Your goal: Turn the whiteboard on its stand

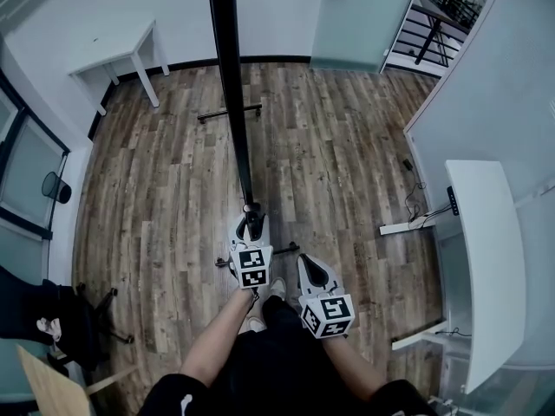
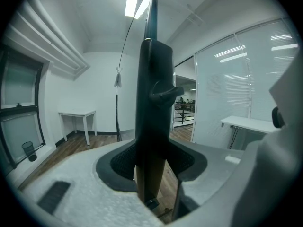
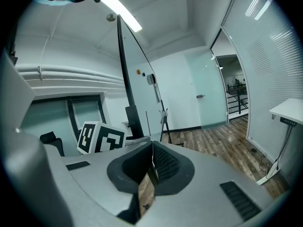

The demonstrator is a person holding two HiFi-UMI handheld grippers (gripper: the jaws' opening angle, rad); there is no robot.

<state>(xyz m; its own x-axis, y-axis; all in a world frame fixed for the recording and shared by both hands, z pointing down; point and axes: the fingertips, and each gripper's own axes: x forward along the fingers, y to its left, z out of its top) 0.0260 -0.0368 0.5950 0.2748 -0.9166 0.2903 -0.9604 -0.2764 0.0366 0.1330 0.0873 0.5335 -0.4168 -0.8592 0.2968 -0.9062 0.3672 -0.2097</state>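
Left gripper point(image 1: 251, 225) clamps one whiteboard point(image 1: 231, 102); right gripper point(image 3: 151, 165) closed.

- One whiteboard point(image 1: 232, 94) is counted.
- Two claws are counted: left claw point(image 1: 252, 222), right claw point(image 1: 307, 260).
- Two surfaces are counted: far surface point(image 1: 117, 53), right-hand surface point(image 1: 490, 258).
- One bin point(image 1: 56, 187) is counted.

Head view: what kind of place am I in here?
Most likely an office. There is a long white desk with cables under it, a glass partition beside it, and a whiteboard on a stand, all on a wood-look floor.
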